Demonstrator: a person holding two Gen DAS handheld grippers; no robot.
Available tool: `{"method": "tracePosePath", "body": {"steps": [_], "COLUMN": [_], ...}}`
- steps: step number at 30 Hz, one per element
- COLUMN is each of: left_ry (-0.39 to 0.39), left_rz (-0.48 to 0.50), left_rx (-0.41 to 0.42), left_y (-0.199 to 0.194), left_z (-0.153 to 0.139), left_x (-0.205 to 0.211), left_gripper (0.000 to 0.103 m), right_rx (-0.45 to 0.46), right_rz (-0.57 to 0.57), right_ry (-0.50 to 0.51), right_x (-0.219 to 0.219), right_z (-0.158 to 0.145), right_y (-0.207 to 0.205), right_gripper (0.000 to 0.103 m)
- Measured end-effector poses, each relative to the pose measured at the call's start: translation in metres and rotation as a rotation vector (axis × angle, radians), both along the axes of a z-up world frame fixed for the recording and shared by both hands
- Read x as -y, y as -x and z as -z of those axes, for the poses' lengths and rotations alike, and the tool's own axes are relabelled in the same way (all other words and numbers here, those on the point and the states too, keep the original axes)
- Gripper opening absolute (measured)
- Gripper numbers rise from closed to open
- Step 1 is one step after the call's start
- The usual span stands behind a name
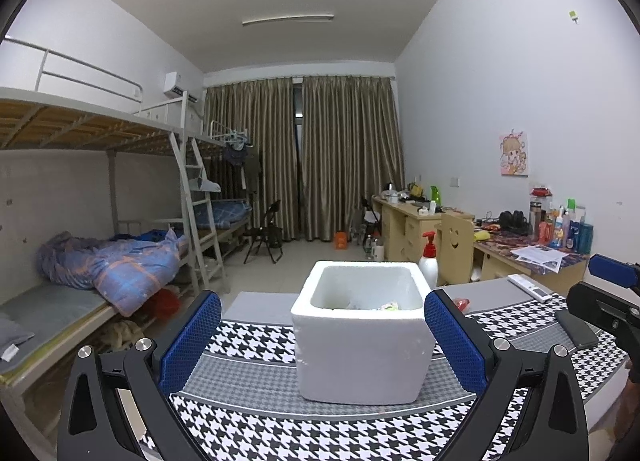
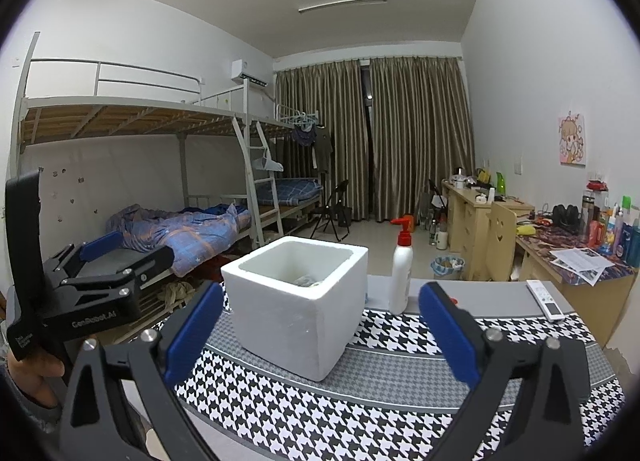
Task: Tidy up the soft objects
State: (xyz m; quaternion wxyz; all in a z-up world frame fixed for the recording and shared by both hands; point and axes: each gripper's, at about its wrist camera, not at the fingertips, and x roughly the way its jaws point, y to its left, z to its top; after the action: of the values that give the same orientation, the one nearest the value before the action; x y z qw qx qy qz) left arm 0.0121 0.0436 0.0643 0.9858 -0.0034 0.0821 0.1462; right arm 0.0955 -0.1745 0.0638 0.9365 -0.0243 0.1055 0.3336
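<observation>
Left wrist view: the left hand-held gripper [image 1: 322, 335] stood spread wide and empty, its blue pads on either side of a white foam box [image 1: 362, 331] seen beyond them, neither pad touching it. The box sat on a desk [image 1: 256, 371] covered with a houndstooth cloth, open at the top; a few small items lay low inside, mostly hidden by the near wall, and their kind could not be told. Behind the box, at its right, stood a white pump bottle [image 1: 429, 259] with a red top; a small red object [image 1: 463, 303] showed just past the right pad; a white remote control [image 1: 530, 287] and a dark phone [image 1: 576, 328] lay farther right. The right hand-held gripper [image 1: 608, 293] entered at the right edge, and whether it was spread could not be told from here. Right wrist view: the right hand-held gripper [image 2: 320, 331] was likewise spread and empty, the foam box [image 2: 298, 301] ahead and slightly left, the pump bottle [image 2: 401, 275] just beside it, the remote control [image 2: 545, 299] at the right. The left hand-held gripper [image 2: 120, 261] appeared at the left, held by a hand [image 2: 34, 373]. Handling, as a judgement: the contents are presumably light and yielding, best pinched gently at mid-body; the box looks light, stiff and crumbly, liable to slide or dent, and is best taken by its thick rim.
</observation>
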Motion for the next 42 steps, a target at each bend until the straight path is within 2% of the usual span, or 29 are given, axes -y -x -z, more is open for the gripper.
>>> {"method": "tracePosePath", "body": {"steps": [10,26,42], "left_ry": [0.012,0.019,0.016], "left_rz": [0.034,0.076,0.106], "left_rx": [-0.012,-0.018,-0.019], "left_y": [0.006,0.019,0.027], "left_z": [0.011,0.031,0.036], "left_x": [0.006,0.014,0.024], "left_gripper": [0.102,0.102,0.102], "right_rx": [0.014,-0.015,-0.027], "right_rz": [-0.007,-0.007,0.020], "right_ry": [-0.008,-0.018,-0.037], "right_x": [0.003,0.009,0.021], "right_z": [0.013,0.029,0.036], "right_y": [0.015,0.020,0.028], "right_gripper": [0.102,0.102,0.102]}}
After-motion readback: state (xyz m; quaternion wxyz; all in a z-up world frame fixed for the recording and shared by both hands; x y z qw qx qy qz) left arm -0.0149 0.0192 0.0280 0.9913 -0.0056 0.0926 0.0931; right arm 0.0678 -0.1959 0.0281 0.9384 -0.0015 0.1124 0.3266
